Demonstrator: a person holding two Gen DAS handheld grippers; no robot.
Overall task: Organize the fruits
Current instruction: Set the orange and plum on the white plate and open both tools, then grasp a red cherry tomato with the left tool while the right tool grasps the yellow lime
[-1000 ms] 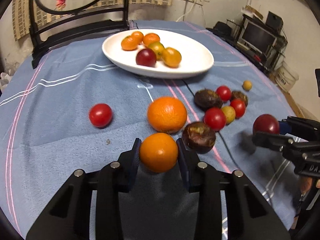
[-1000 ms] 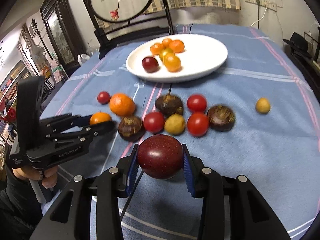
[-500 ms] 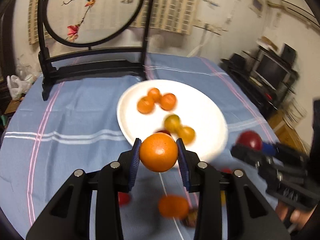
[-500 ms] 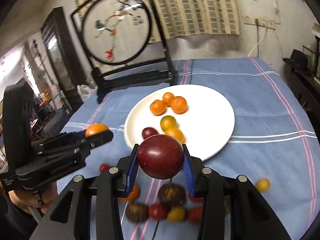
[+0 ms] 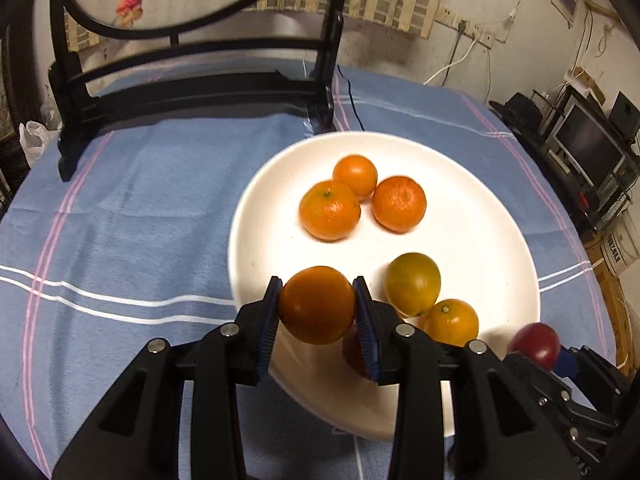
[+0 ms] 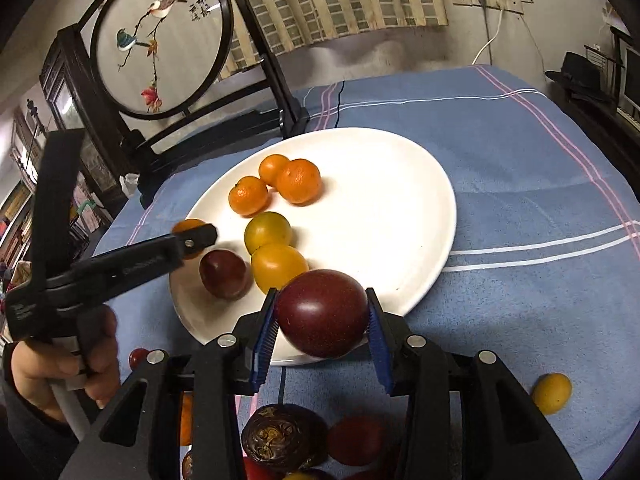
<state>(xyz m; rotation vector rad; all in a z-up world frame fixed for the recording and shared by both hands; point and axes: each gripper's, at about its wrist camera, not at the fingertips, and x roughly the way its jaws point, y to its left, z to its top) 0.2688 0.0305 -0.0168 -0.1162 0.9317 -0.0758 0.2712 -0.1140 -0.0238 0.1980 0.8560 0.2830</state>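
My left gripper [image 5: 316, 306] is shut on an orange [image 5: 316, 300] and holds it over the near left rim of the white plate [image 5: 500, 240]. My right gripper [image 6: 322, 314] has a dark red round fruit [image 6: 322, 312] between its blue pads over the plate's [image 6: 400, 200] front edge. Its jaws are opening, though the pads still touch the fruit. On the plate lie three mandarins [image 6: 298, 180], a yellow-green fruit [image 6: 267, 231], an orange one [image 6: 278, 266] and a dark red plum [image 6: 223, 274]. In the right wrist view the left gripper [image 6: 196, 236] reaches in from the left.
A black stand with a round embroidered panel [image 6: 160, 36] rises behind the plate. Loose on the blue striped cloth near me are a brown passion fruit [image 6: 280, 440], red tomatoes [image 6: 138, 358] and a small yellow fruit [image 6: 552, 394]. A hand [image 6: 60, 364] grips the left tool.
Both grippers carried their fruits away from the loose pile and forward to the plate. The plate now fills each view, and the loose fruits have dropped below the right fingers.
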